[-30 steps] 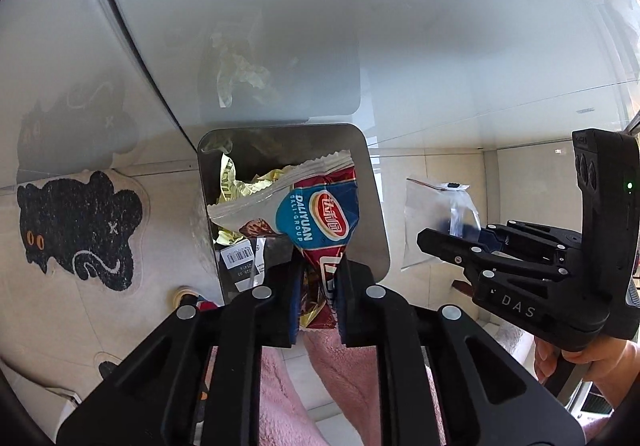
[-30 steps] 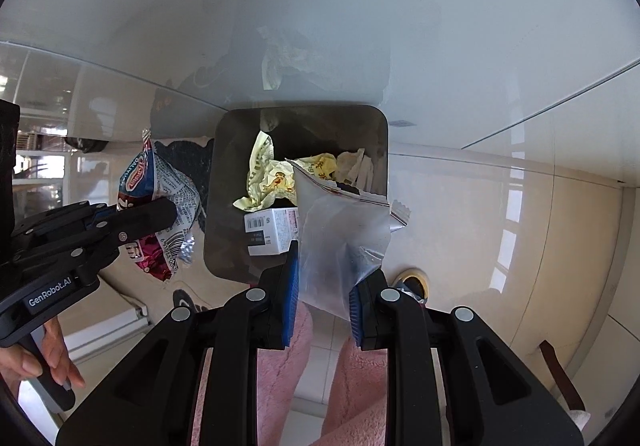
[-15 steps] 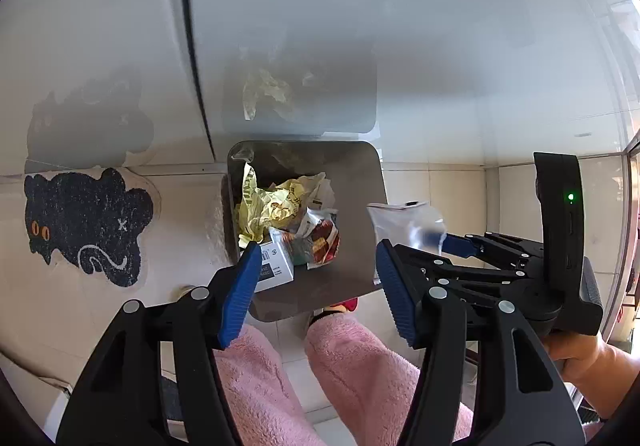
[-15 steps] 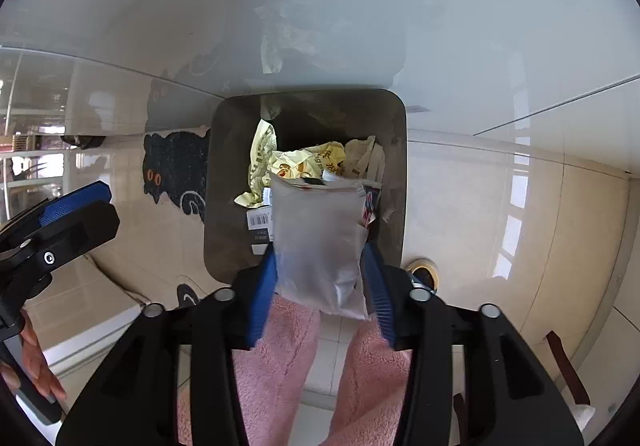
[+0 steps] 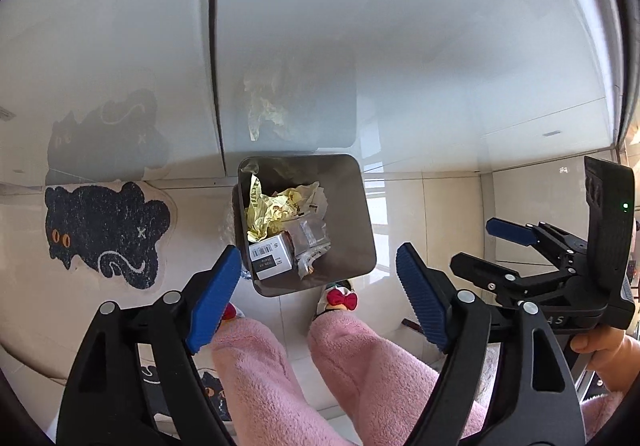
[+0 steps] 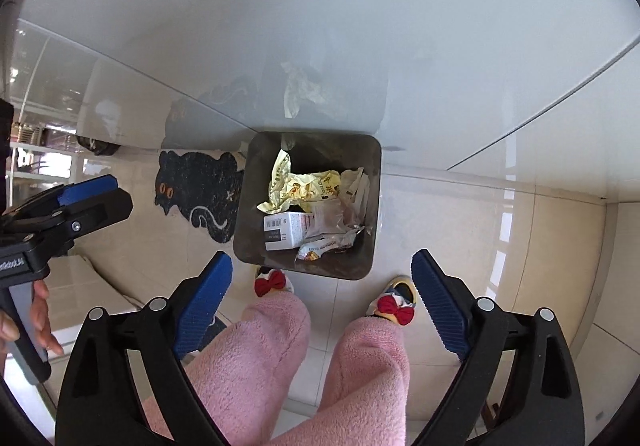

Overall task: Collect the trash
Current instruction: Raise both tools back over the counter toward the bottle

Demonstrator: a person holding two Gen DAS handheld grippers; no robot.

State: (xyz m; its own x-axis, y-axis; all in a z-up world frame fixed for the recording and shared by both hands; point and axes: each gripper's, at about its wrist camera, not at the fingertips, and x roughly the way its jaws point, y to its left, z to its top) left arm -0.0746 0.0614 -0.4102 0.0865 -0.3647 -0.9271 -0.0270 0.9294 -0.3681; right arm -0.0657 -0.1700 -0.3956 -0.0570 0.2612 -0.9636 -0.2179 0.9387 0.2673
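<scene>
A dark square trash bin point(image 5: 360, 213) point(image 6: 244, 213) stands on the tiled floor against a white cabinet. Inside lie a crumpled yellow wrapper point(image 5: 272, 205) point(image 6: 304, 185), a white barcode box point(image 5: 270, 258) point(image 6: 284, 232), a clear plastic bag point(image 5: 310, 236) point(image 6: 332, 217) and a snack wrapper point(image 6: 324, 246). My left gripper point(image 5: 320, 298) is open and empty above the bin's near edge; it also shows in the right wrist view point(image 6: 94, 193). My right gripper point(image 6: 322, 306) is open and empty above the bin; it also shows in the left wrist view point(image 5: 492, 246).
A black cat-shaped mat point(image 5: 104, 230) point(image 6: 200, 189) lies on the floor left of the bin. The person's pink-trousered legs point(image 5: 320, 374) and bow slippers point(image 6: 390, 306) stand just in front of the bin. The glossy white cabinet front point(image 5: 320, 45) rises behind it.
The left gripper opened and dropped the snack bag into the bin; the right gripper opened and dropped the clear plastic bag in. Both grippers now hold nothing.
</scene>
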